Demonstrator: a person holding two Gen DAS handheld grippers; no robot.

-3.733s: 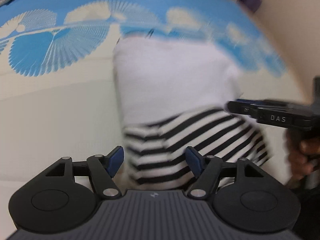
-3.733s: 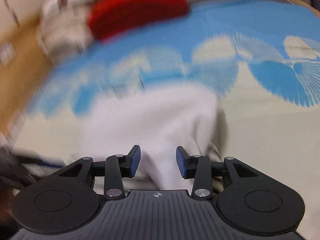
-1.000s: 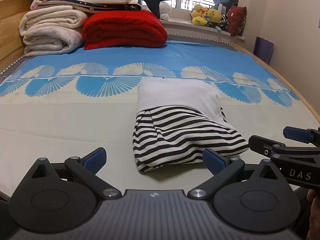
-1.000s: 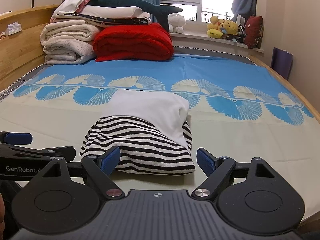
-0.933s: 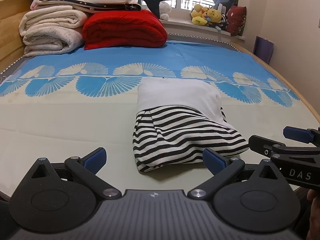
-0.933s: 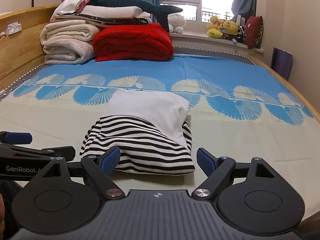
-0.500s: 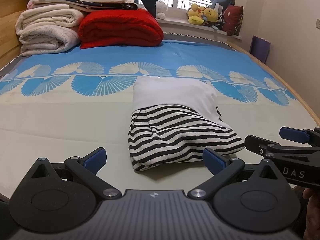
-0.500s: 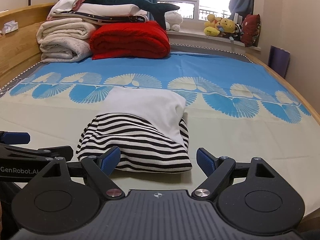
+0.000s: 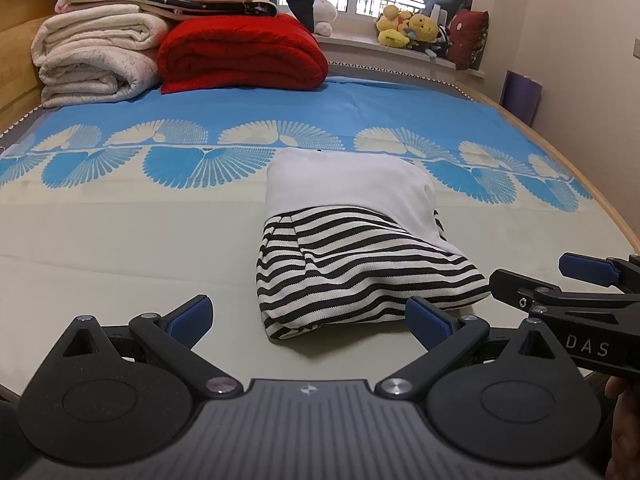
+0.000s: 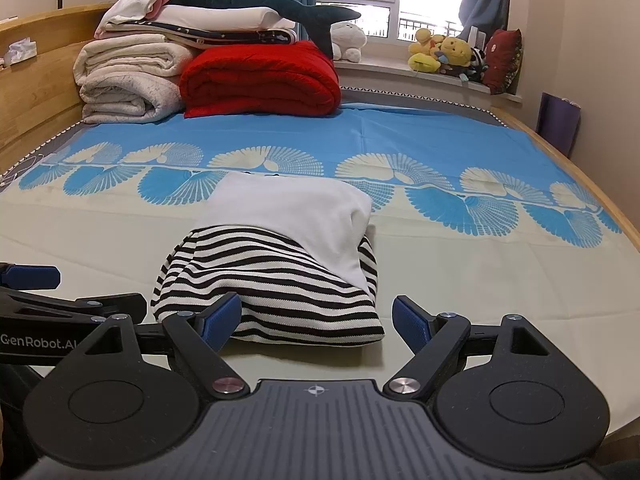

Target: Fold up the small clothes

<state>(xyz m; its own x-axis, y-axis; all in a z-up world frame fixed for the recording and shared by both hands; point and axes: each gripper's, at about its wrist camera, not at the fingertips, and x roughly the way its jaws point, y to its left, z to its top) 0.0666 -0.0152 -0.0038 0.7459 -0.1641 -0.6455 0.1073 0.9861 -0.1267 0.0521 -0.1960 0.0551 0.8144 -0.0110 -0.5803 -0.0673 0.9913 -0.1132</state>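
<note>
Left wrist view: folded striped garment (image 9: 360, 276) lay on bed (image 9: 120, 240).
Left gripper (image 9: 308, 318): just before garment, jaws wide, empty.
Right gripper (image 10: 316, 318): same.

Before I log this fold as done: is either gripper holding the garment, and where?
Nothing held. Left gripper and right gripper are open, short of the striped garment.

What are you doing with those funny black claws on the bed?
A person is folding small clothes with two hand-held grippers. The white and black-striped garment lies folded in a bundle on the cream and blue patterned bedsheet. The left gripper and the right gripper are both open and hold nothing, sitting just in front of the bundle. Folded blankets are stacked at the far end.
</note>
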